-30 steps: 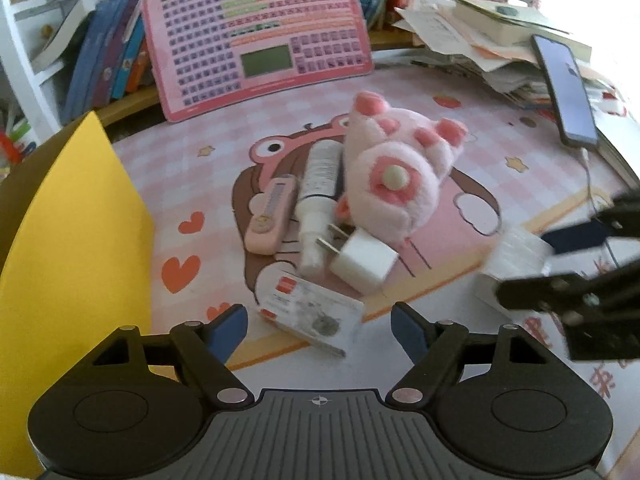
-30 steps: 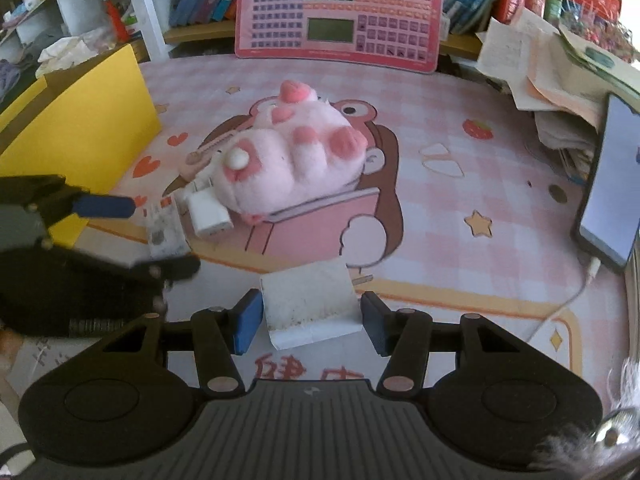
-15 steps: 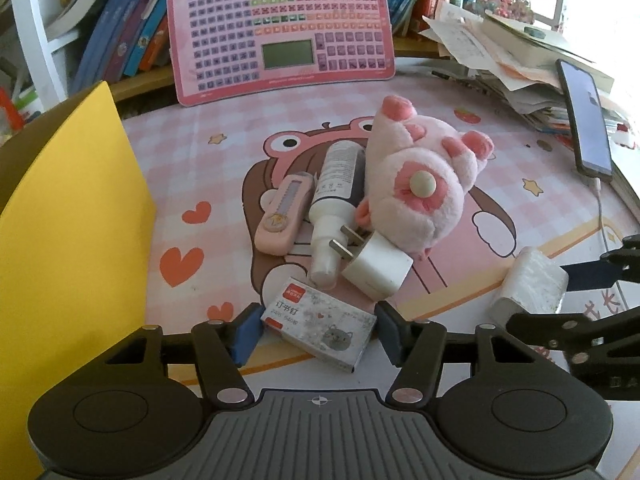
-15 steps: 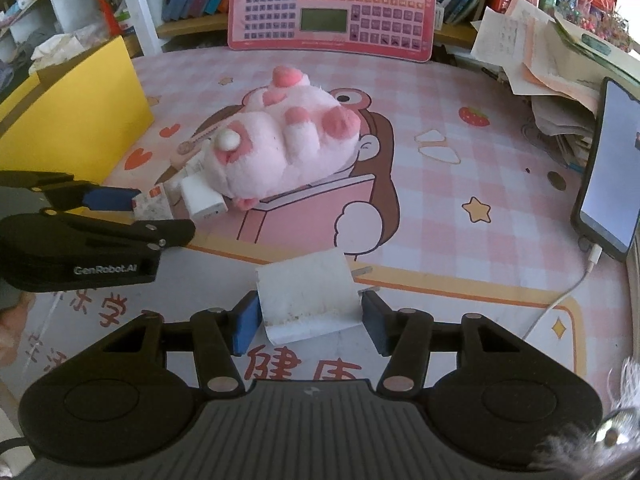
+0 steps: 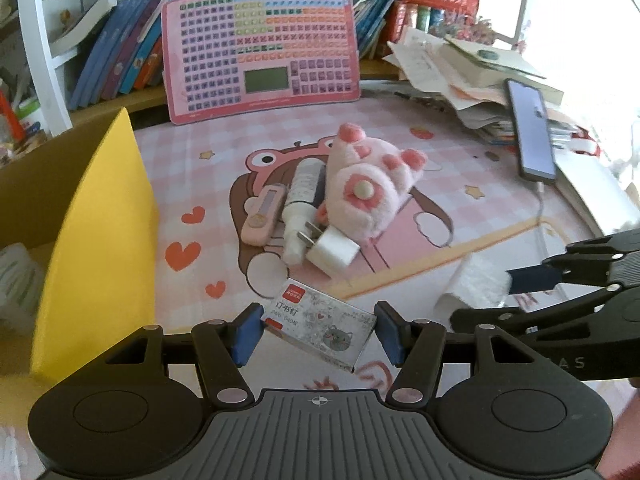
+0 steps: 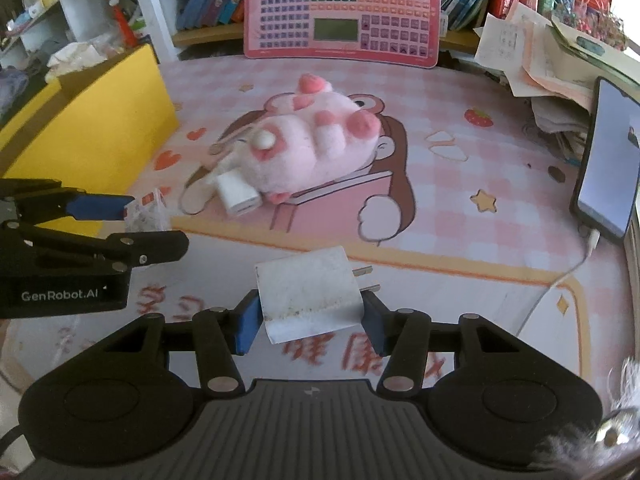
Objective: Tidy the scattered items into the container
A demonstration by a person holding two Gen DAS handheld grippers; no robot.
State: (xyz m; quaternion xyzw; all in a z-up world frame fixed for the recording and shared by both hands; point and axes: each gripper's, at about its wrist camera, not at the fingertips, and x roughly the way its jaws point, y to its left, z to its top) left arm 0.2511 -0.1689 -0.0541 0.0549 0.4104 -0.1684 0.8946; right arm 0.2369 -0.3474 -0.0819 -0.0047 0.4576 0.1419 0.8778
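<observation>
The staple box (image 5: 320,326) sits clamped between the left tongs (image 5: 318,330), lifted just off the tabletop (image 5: 480,216) beside the yellow container (image 5: 100,240). The right tongs (image 6: 310,316) grip a white charger (image 6: 308,292). Behind lie the pink plush toy (image 5: 370,188), a second white plug (image 5: 332,250), a bottle (image 5: 302,204) and a pink gadget (image 5: 264,218).

Fluffy cloth plush pig (image 5: 368,188); glossy cardboard staple box (image 5: 320,320).
</observation>
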